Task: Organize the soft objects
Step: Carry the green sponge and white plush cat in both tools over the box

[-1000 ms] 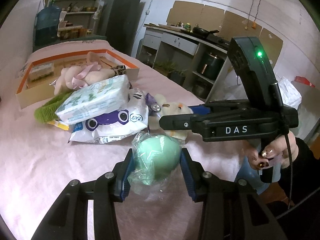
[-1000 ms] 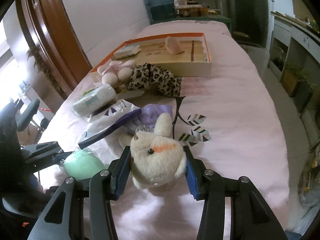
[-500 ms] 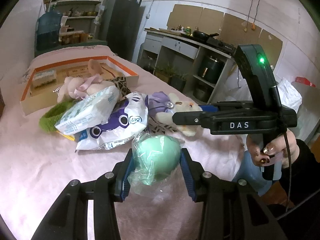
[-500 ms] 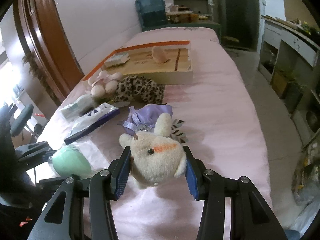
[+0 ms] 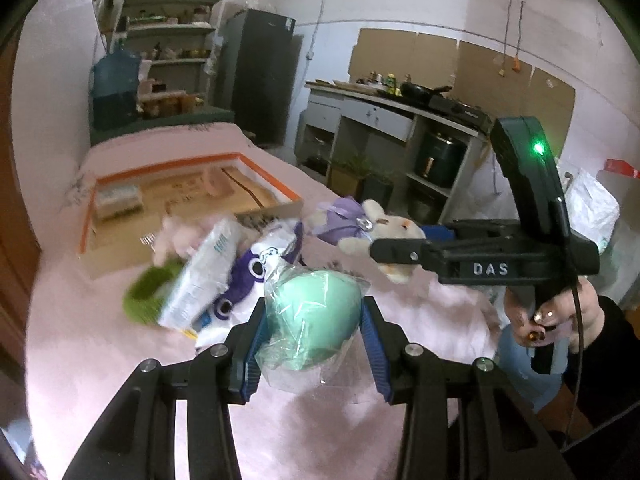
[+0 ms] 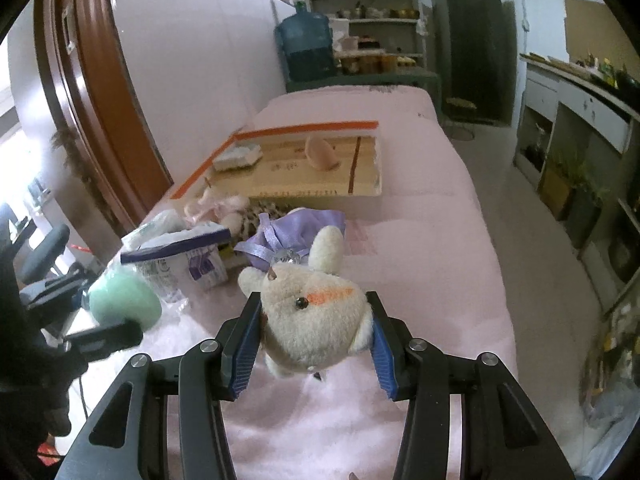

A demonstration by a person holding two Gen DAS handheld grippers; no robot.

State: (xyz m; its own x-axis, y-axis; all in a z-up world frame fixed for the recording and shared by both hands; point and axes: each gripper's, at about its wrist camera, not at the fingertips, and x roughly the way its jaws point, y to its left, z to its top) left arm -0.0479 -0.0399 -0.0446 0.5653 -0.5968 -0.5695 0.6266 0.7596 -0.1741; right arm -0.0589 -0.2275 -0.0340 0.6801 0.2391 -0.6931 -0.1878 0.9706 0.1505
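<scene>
Holding soft items above the pink bedspread (image 6: 420,208).
A wrapped green sponge (image 5: 312,316) is clamped by the left gripper (image 5: 314,344); a plush bunny (image 6: 316,316) by the right gripper (image 6: 314,344).

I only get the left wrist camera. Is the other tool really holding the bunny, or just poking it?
Observer: Holding it. In the right wrist view, the right tool has a blue pad pressed on each side of the bunny, at its head.
Operator: What does its face look like?
Observer: It has a black eye and an orange stripe, with the face turned up toward the camera.
Operator: Is anything hiding behind its purple dress?
Observer: Yes, a leopard-print cloth lies just in front of the box.
</scene>
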